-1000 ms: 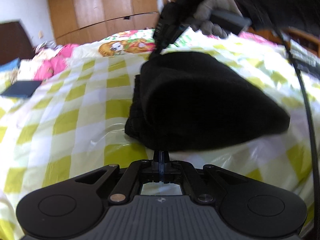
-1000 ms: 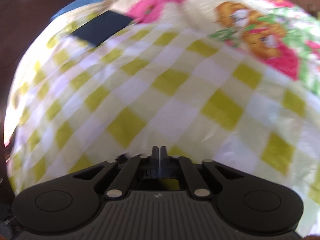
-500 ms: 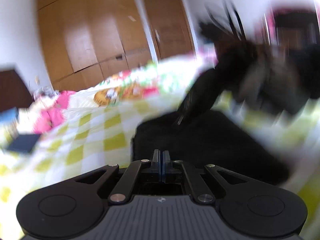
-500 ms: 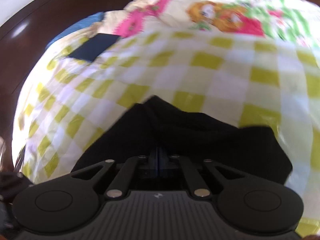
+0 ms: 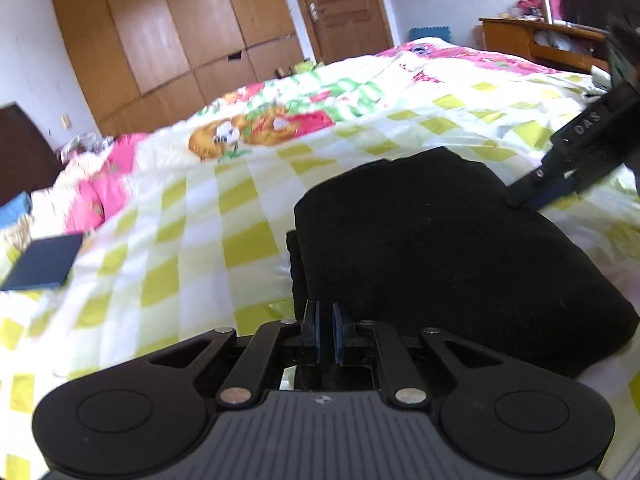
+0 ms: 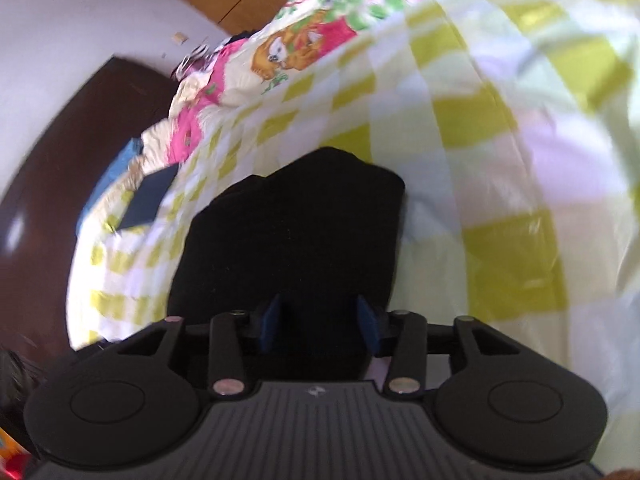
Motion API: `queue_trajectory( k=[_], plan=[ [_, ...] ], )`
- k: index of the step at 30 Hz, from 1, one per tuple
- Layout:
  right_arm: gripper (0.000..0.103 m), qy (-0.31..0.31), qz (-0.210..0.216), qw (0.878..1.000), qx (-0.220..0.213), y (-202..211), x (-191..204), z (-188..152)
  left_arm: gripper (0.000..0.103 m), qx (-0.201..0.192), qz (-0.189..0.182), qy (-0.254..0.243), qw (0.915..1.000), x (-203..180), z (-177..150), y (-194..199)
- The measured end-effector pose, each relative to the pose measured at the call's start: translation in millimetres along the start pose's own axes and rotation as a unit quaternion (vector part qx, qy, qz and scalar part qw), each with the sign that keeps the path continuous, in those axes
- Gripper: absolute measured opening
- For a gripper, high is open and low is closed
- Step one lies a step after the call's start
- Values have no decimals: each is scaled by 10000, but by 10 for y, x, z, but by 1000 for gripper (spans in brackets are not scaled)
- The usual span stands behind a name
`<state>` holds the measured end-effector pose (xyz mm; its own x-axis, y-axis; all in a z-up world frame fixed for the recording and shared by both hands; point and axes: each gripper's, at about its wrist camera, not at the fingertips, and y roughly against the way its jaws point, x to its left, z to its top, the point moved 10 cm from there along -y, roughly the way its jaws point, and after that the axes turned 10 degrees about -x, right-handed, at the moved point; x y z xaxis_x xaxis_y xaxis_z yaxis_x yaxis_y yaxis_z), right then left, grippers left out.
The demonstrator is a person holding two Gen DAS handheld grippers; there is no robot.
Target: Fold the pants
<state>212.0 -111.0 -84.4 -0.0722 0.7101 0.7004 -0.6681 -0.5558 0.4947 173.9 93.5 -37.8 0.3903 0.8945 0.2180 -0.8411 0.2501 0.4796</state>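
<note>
black pants [image 5: 440, 248] now lie folded; right gripper [image 6: 318, 322], at their three o'clock, opening off them, left gripper [image 5: 325, 334] barely parted, empty.

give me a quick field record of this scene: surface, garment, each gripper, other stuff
surface: bed with yellow-checked sheet
garment: black pants, folded into a compact bundle on the sheet
left gripper: narrow gap, nothing between the fingers, at the near edge of the pants
right gripper: jaws opening, pants below and between the fingers, not pinched
other: dark blue flat item on the sheet; wooden wardrobe behind
</note>
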Motion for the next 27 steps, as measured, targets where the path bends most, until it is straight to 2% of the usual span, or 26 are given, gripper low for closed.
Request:
queue_trajectory(
  k=[4,6,7,8,9,10,12,14,16,17,18,19,20,21,23,24,25,26,27],
  plan=[
    [73,-133,265,9995,92,-112,33,-11,25,-34,-27,512,9987,116,89,69],
    [74,-258,340,9990,154,-221,22,3,25,-152,2,654,9977,129,160,105],
    [68,-253,329,9990,163,-266,8,22,26,-140,-52,672,9976,93,166,85],
    [43,-229,193,9994,189,-305,-34,54,28,-87,-109,617,9980,39,147,40],
    [33,-291,138,9992,251,-330,-89,93,28,21,-102,502,9987,-12,94,-27],
    [27,-423,224,9983,329,-344,-126,142,28,208,-32,347,9992,-52,8,-117],
    [21,-381,209,9981,441,-344,-165,230,26,405,-24,346,9986,-86,-109,-210],
    [19,42,78,9989,460,-311,-129,292,23,407,-35,736,9965,-104,-83,-199],
    [20,266,-15,9987,439,-260,-103,324,23,416,-43,644,9971,-224,-65,-161],
    [26,194,-25,9989,435,-219,-105,326,20,400,-37,510,9979,-299,-74,-150],
    [27,90,-48,9990,424,-152,-111,317,16,369,-16,356,9987,-367,-73,-125],
    [27,58,17,9992,399,-63,-96,292,15,333,26,196,9993,-398,-57,-104],
    [32,29,90,9993,365,18,-86,262,16,291,69,116,9995,-387,-31,-80],
    [39,-39,151,9994,321,91,-82,229,17,246,80,169,9995,-333,13,-44],
    [67,-176,254,9989,343,154,-74,124,20,139,138,404,9990,-180,91,41],
    [68,-204,298,9984,440,127,-60,56,20,98,135,500,9986,-109,122,73],
    [68,-235,316,9978,532,73,-42,-13,24,119,67,634,9979,-67,127,76],
    [68,-291,301,9972,614,11,-28,-87,36,180,-18,769,9969,-45,111,48],
    [69,-323,266,9969,673,-48,-8,-147,43,279,-107,821,9962,-49,61,-8]
  ],
)
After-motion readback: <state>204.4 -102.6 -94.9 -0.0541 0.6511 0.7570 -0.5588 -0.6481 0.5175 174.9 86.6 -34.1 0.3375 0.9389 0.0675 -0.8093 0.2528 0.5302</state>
